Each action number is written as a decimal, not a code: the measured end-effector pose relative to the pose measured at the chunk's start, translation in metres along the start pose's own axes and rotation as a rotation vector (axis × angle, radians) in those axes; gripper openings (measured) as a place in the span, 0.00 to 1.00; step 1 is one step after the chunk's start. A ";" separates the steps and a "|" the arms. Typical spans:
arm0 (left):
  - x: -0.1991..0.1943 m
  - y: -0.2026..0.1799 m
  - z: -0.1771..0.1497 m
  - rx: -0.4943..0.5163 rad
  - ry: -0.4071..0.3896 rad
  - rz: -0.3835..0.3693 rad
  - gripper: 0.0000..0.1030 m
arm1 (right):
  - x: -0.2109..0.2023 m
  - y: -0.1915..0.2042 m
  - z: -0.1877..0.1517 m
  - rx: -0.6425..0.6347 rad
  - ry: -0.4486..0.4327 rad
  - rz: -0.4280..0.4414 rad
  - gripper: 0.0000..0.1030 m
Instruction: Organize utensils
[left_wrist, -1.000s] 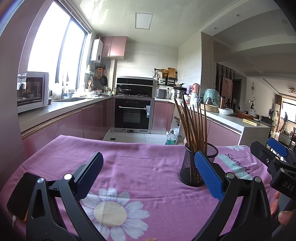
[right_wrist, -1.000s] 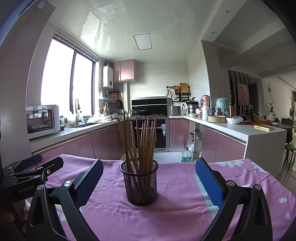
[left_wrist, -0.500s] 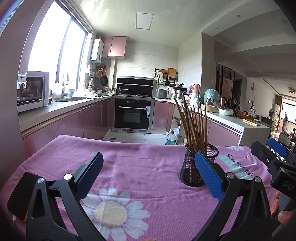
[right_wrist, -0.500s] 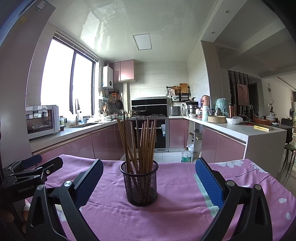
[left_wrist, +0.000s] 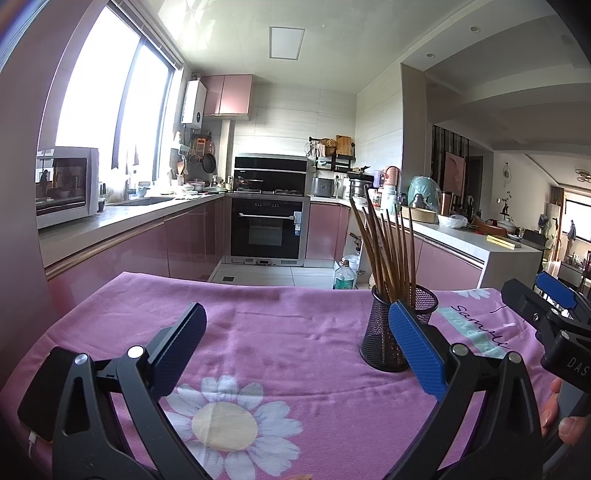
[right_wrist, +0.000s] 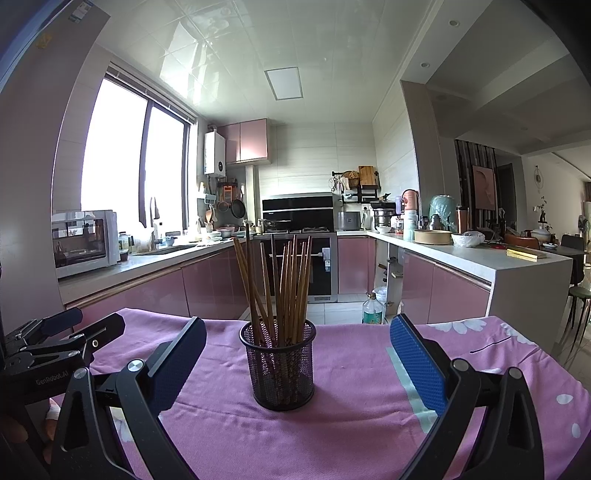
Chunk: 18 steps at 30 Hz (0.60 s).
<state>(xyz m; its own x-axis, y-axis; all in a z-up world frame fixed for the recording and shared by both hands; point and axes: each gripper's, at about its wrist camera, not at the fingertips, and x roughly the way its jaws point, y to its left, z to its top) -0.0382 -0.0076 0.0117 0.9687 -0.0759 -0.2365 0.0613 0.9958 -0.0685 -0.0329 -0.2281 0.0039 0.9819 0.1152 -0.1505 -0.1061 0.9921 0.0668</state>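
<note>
A black mesh cup (right_wrist: 277, 365) stands upright on the purple flowered tablecloth (right_wrist: 354, 413), filled with several brown chopsticks (right_wrist: 284, 288). It sits straight ahead of my right gripper (right_wrist: 295, 354), which is open and holds nothing. In the left wrist view the same mesh cup (left_wrist: 388, 332) is to the right, partly behind the right blue pad (left_wrist: 417, 350) of my open, empty left gripper (left_wrist: 295, 347). The chopsticks (left_wrist: 388, 251) lean slightly left there. The right gripper (left_wrist: 546, 314) shows at the right edge of the left view; the left gripper (right_wrist: 62, 339) shows at the left edge of the right view.
Beyond the table's far edge (right_wrist: 351, 323) lies a kitchen with pink cabinets, an oven (left_wrist: 267, 229), a microwave (left_wrist: 66, 184) on the left counter and a cluttered counter (right_wrist: 461, 251) on the right. A plastic bottle (right_wrist: 372, 308) stands on the floor. A hand (left_wrist: 565, 417) holds the right gripper.
</note>
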 end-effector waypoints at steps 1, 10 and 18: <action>0.000 0.000 0.000 -0.001 0.001 0.002 0.95 | 0.000 0.000 0.000 0.002 -0.001 0.001 0.94; 0.000 -0.003 -0.002 0.027 -0.003 0.006 0.95 | 0.001 -0.001 -0.001 0.001 0.015 0.006 0.94; 0.029 0.026 -0.007 -0.025 0.165 0.046 0.95 | 0.033 -0.057 -0.014 -0.006 0.262 -0.069 0.94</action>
